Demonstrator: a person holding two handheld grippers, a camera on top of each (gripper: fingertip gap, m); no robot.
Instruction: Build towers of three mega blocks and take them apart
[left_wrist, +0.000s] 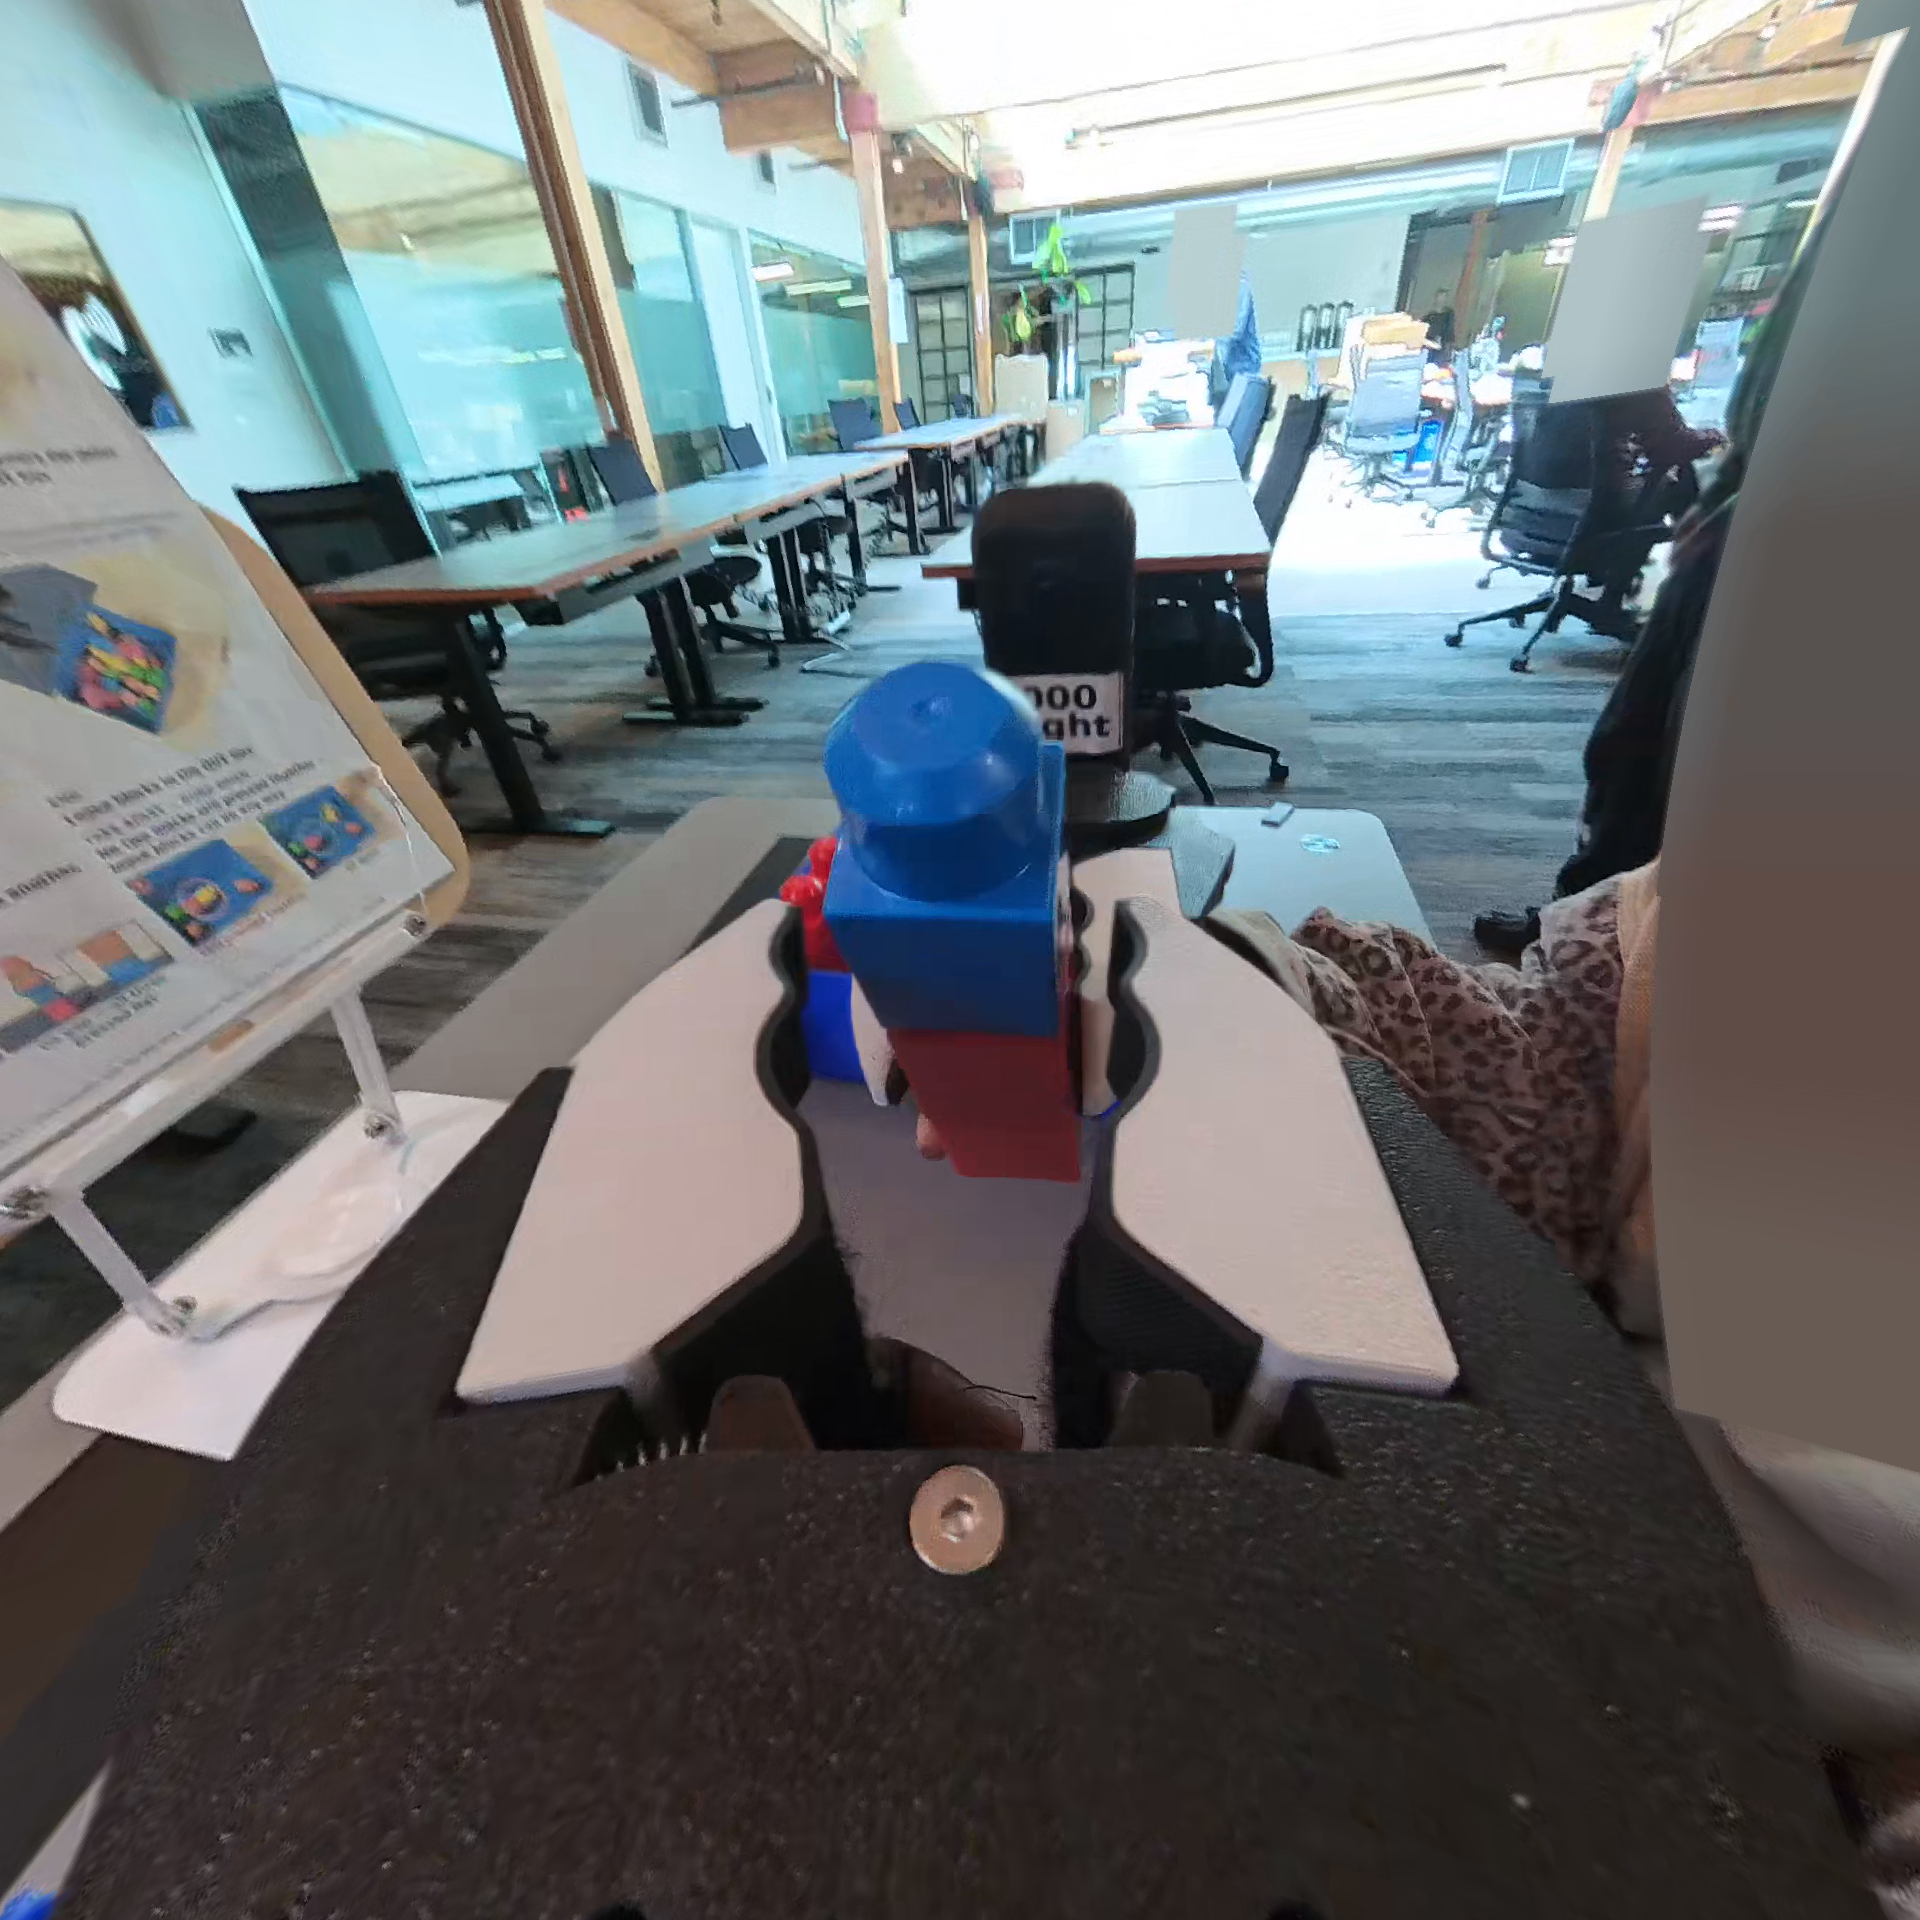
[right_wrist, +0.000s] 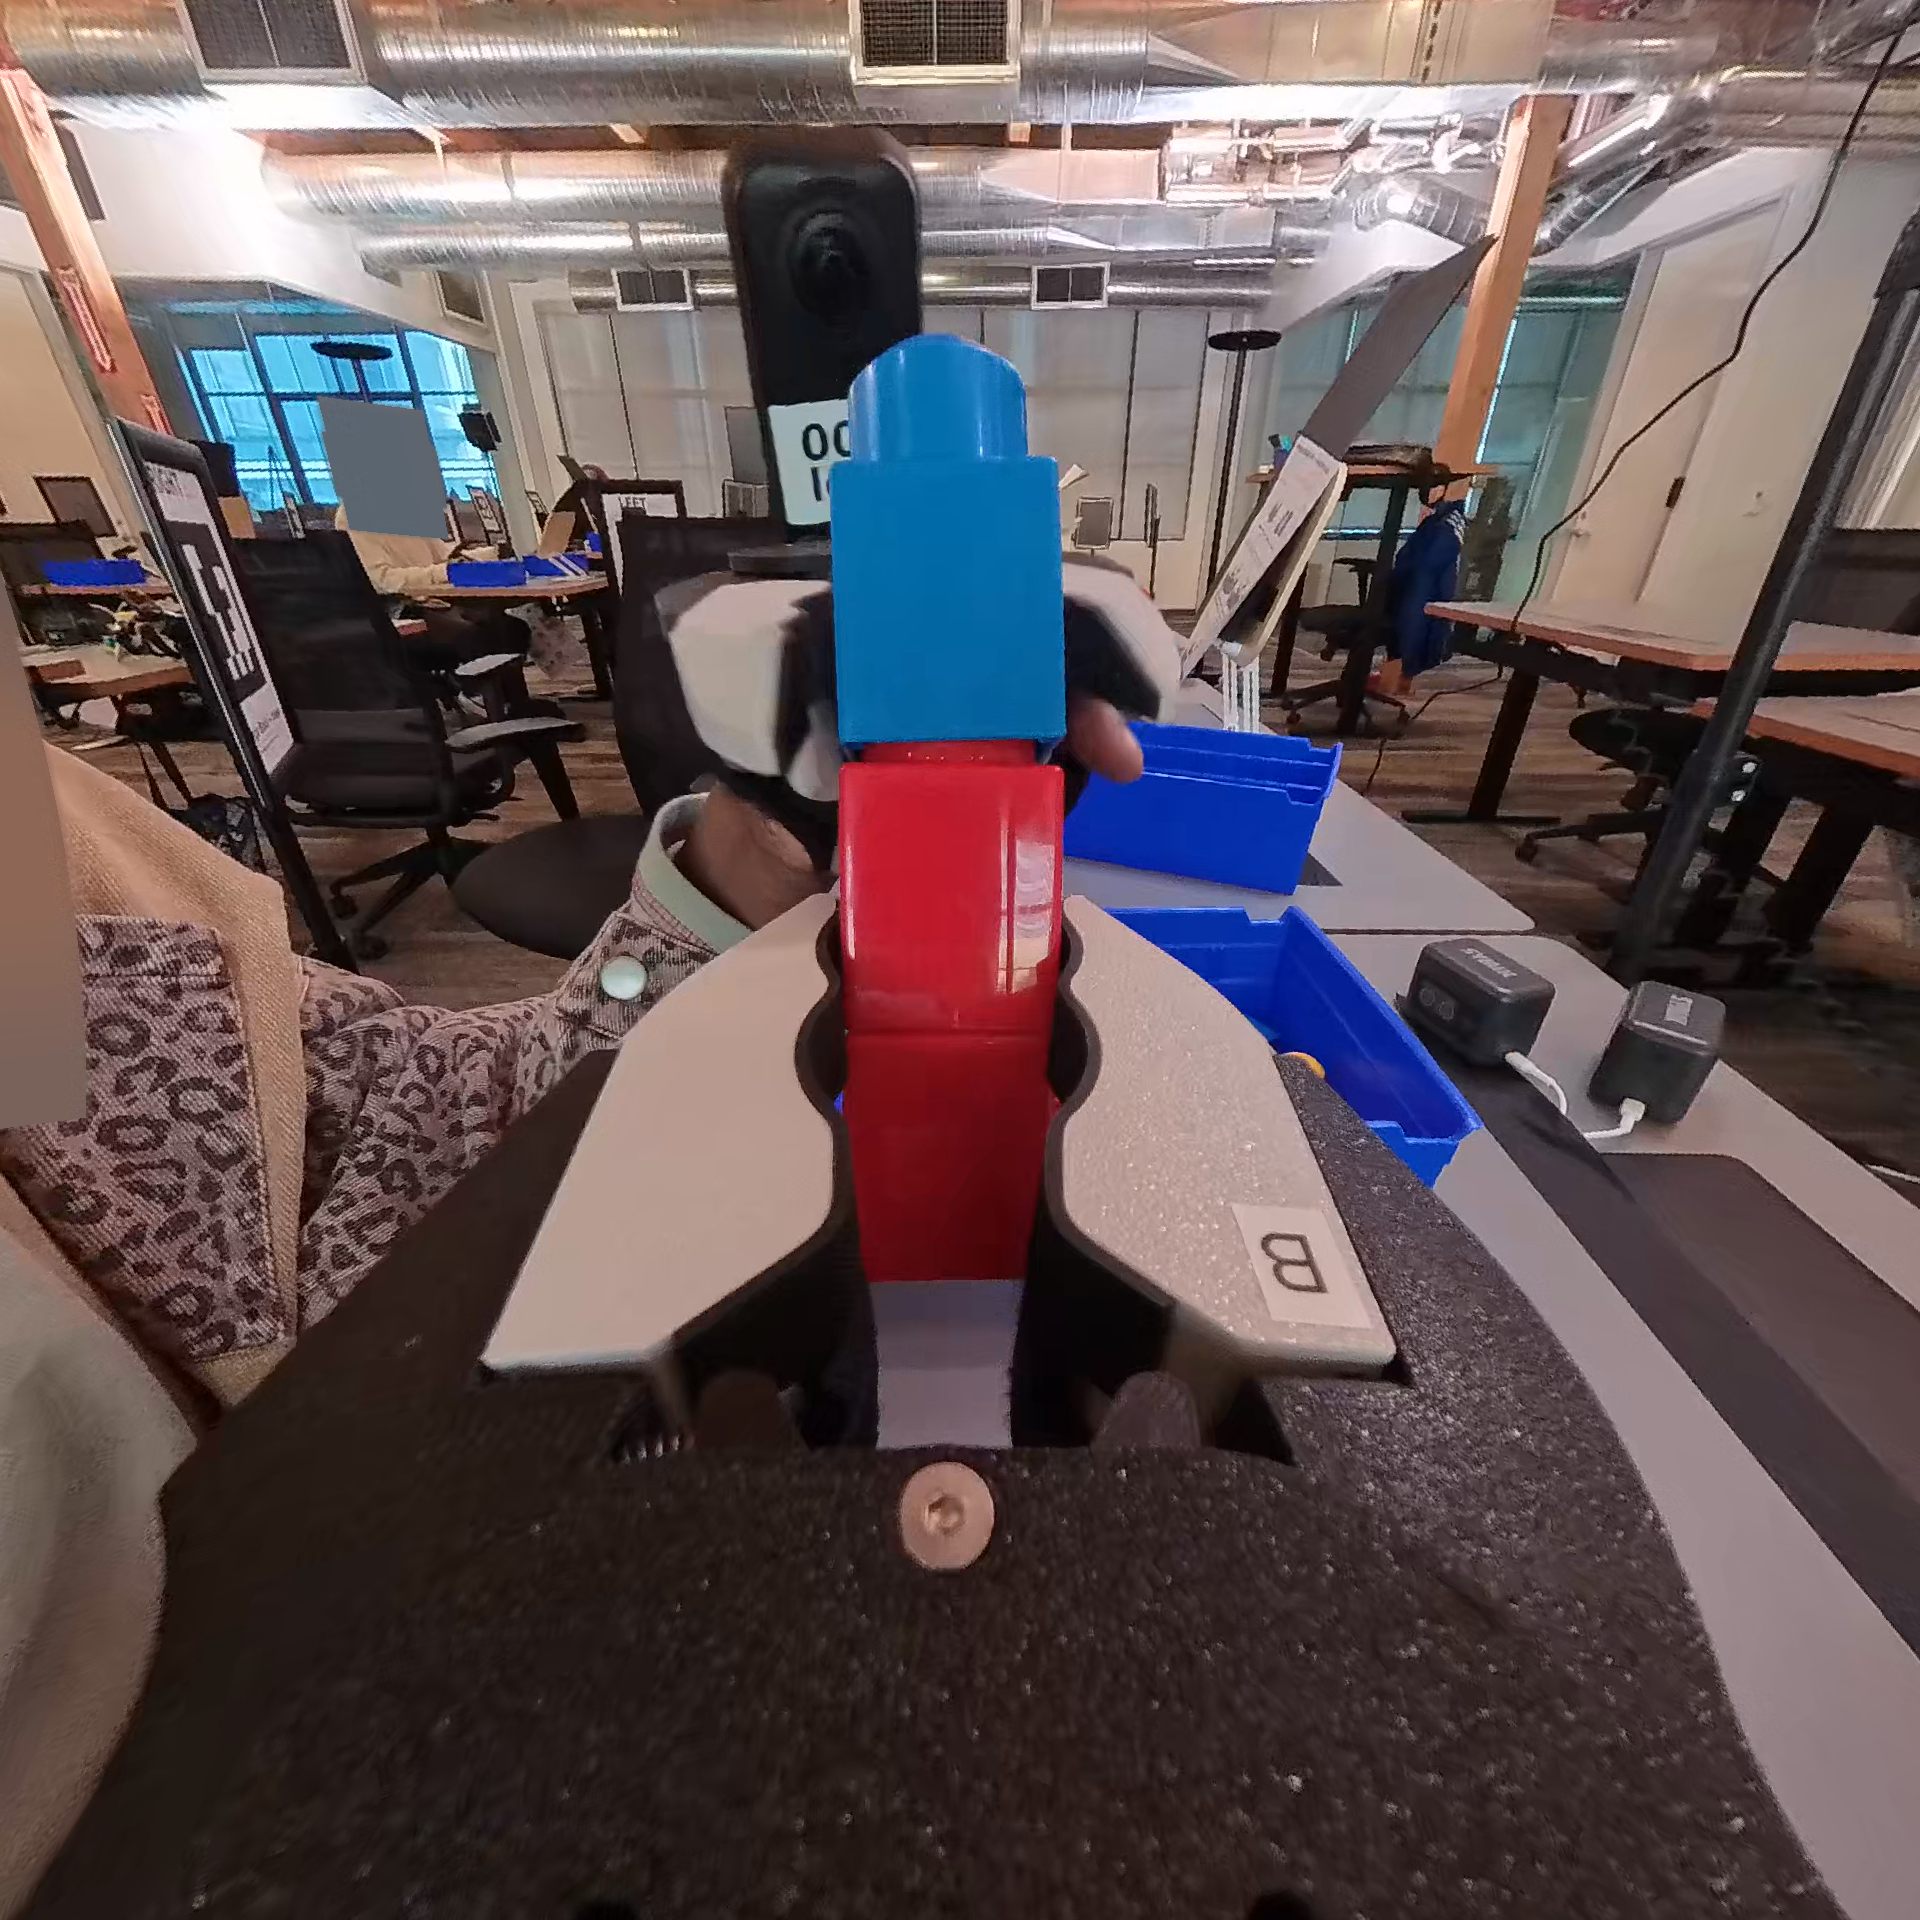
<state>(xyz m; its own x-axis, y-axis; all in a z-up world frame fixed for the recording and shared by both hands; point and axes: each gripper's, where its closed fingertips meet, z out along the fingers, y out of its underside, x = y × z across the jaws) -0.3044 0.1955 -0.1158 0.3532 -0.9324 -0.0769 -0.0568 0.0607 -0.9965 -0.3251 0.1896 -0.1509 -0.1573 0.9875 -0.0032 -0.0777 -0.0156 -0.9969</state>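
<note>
- The right gripper (right_wrist: 945, 997) is clamped on the red block (right_wrist: 951, 904) of a tower held in the air, blue block (right_wrist: 948, 613) on top.
- The left gripper (left_wrist: 951, 935) pinches that blue block (left_wrist: 951, 945).
- Below lies a grey table (right_wrist: 1434, 894) with blue bins (right_wrist: 1351, 1049).
- Behind is an open office with desks (left_wrist: 623, 551), chairs and ceiling ducts.

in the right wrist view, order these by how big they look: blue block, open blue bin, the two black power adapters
1. Open blue bin
2. Blue block, though it sits nearer the camera, so true size is unsure
3. Two black power adapters, alike
</note>
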